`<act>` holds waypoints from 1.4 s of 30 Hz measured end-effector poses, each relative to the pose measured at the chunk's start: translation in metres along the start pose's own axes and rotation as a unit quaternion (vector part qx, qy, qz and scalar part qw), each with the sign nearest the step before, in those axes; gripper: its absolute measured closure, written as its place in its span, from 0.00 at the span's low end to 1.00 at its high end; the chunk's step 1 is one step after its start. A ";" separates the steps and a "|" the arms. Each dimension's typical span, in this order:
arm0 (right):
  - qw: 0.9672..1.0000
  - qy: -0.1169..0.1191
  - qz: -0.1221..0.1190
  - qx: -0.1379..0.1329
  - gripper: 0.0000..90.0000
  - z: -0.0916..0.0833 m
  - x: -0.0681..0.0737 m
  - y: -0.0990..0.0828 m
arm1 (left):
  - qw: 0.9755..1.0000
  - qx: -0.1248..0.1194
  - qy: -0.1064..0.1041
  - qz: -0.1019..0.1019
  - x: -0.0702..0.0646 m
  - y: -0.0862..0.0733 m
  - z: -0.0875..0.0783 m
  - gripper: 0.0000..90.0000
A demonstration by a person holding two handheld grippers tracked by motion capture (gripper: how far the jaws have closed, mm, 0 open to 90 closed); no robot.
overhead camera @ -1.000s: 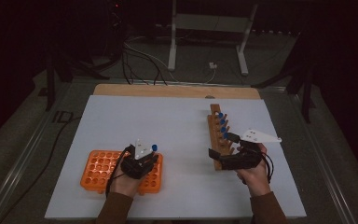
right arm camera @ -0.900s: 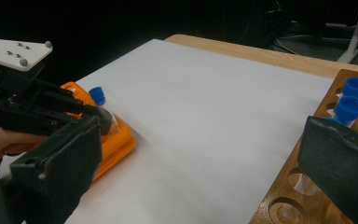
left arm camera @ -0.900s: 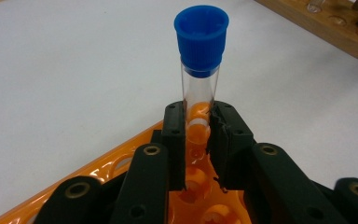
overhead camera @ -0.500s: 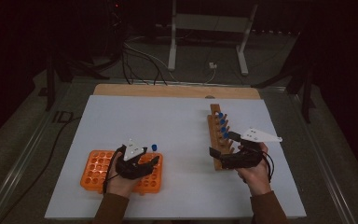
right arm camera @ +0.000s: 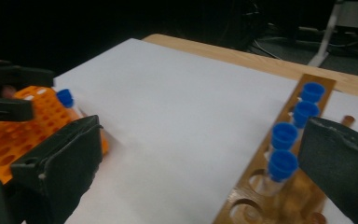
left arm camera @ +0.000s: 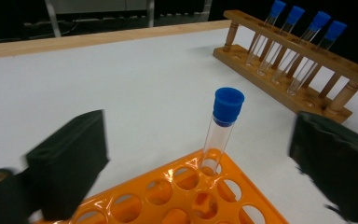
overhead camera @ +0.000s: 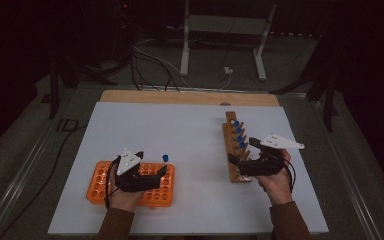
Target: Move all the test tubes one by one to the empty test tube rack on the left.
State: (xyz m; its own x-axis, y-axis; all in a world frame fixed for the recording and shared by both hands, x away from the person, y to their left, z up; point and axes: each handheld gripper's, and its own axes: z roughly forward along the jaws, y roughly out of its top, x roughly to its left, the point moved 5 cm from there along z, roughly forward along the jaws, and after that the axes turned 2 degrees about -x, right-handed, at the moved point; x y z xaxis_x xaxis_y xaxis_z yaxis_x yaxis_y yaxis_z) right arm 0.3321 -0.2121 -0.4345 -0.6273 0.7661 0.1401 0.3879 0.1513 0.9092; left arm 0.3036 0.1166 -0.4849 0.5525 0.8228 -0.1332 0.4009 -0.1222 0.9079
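1. While the person's left hand rests over the orange rack, the left hand-held gripper sits just behind a single capped tube, its jaws spread wide to either side; they have just been opening, and their pads are clear of the glass.
2. That tube, with a blue cap, stands upright in a hole at the far corner of the orange rack, on the left part of the white surface.
3. Across the surface, on its right part, the wooden rack lies lengthwise away from the person, with four blue-capped tubes standing in a row in it.
4. At the near end of that wooden rack, the right hand-held gripper hovers with its jaws wide apart and nothing gripped; in the right gripper view the nearest capped tubes stand between the jaws, apart from them.
5. Both racks stand well apart on the surface.
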 end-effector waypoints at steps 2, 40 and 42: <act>1.000 -0.005 0.001 0.002 0.00 0.001 -0.004 -0.001 | 1.000 -0.001 0.005 -0.003 0.001 0.000 -0.001 0.00; 0.993 -0.081 -0.045 0.078 0.78 0.033 -0.031 -0.032 | 0.999 -0.020 -0.002 -0.034 0.009 0.001 -0.008 0.00; 0.991 -0.087 -0.055 0.081 0.82 0.035 -0.028 -0.033 | 0.999 -0.020 -0.002 -0.035 0.009 0.001 -0.008 0.00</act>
State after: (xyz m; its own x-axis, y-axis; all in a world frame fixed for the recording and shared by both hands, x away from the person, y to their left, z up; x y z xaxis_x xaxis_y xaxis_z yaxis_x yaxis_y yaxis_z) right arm 0.3608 -0.2166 -0.4818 -0.5512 0.8335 -0.0384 0.4357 0.3267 0.8387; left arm 0.3033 0.1281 -0.4819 0.5273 0.8260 -0.1991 0.4090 -0.0413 0.9116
